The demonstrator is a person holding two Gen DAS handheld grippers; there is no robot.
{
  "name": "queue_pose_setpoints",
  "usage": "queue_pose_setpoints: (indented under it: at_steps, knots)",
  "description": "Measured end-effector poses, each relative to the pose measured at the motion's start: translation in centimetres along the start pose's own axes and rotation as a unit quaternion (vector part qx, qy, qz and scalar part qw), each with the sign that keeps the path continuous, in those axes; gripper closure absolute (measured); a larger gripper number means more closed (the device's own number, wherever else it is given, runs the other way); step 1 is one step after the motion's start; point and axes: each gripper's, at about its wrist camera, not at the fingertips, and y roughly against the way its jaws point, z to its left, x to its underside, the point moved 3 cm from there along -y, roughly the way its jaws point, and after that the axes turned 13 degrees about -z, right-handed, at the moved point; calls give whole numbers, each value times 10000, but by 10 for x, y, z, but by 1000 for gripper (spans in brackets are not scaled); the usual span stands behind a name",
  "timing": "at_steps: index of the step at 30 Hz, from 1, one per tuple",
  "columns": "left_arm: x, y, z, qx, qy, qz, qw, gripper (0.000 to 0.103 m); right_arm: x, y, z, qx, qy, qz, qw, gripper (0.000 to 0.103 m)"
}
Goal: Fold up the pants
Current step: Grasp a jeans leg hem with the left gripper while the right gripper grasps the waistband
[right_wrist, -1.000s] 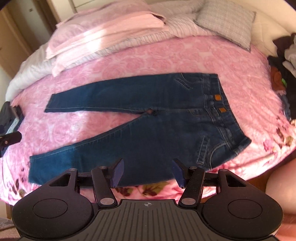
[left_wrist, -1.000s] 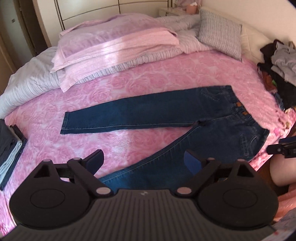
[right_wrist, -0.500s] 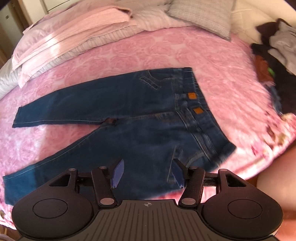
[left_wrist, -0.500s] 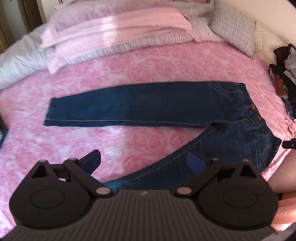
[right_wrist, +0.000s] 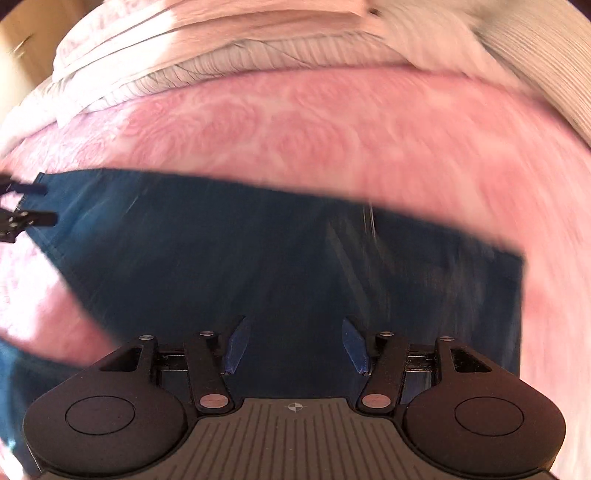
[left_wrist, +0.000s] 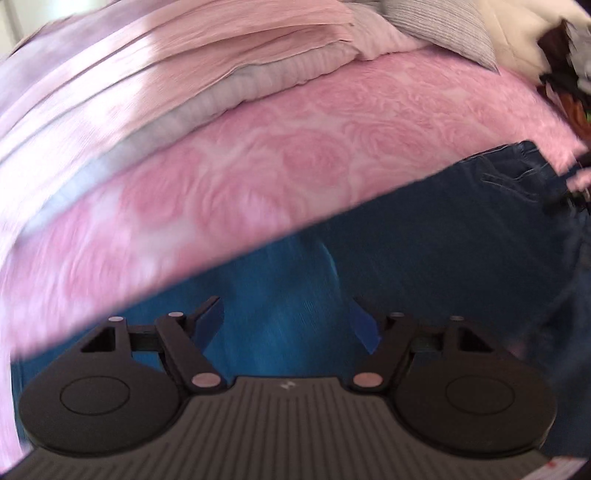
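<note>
Dark blue jeans [left_wrist: 443,240] lie flat on the pink rose-patterned bedspread [left_wrist: 295,158]. Both views are blurred by motion. My left gripper [left_wrist: 284,306] hangs low over one trouser leg near its end, and its jaws are closing. Denim lies under the gap, but the blue pads [left_wrist: 210,325] are not pressing on it. My right gripper [right_wrist: 293,325] is open just above the jeans [right_wrist: 258,258] near the waist end, with nothing gripped. In the right wrist view the left gripper [right_wrist: 48,205] shows at the left edge, by the leg hem.
Folded pink and striped bedding [left_wrist: 221,48] and a grey pillow [left_wrist: 443,26] are stacked along the far side of the bed. A heap of dark clothes [left_wrist: 565,55] sits at the far right. Pink bedspread [right_wrist: 332,122] stretches beyond the jeans.
Both grippers have dropped fast and moved forward, from well above the bed to just over the jeans. The left jaws have narrowed. The jeans lie as before.
</note>
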Motion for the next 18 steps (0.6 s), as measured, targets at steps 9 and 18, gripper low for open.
queue_pose_setpoints:
  at_steps: [9, 18]
  knots:
    - [-11, -91, 32, 783, -1045, 647, 9893, 50, -66, -101, -21, -747, 1067, -70, 9915, 49]
    - [0, -116, 50, 1490, -1421, 1067, 9727, 53, -66, -143, -37, -1456, 1299, 495, 9795, 49]
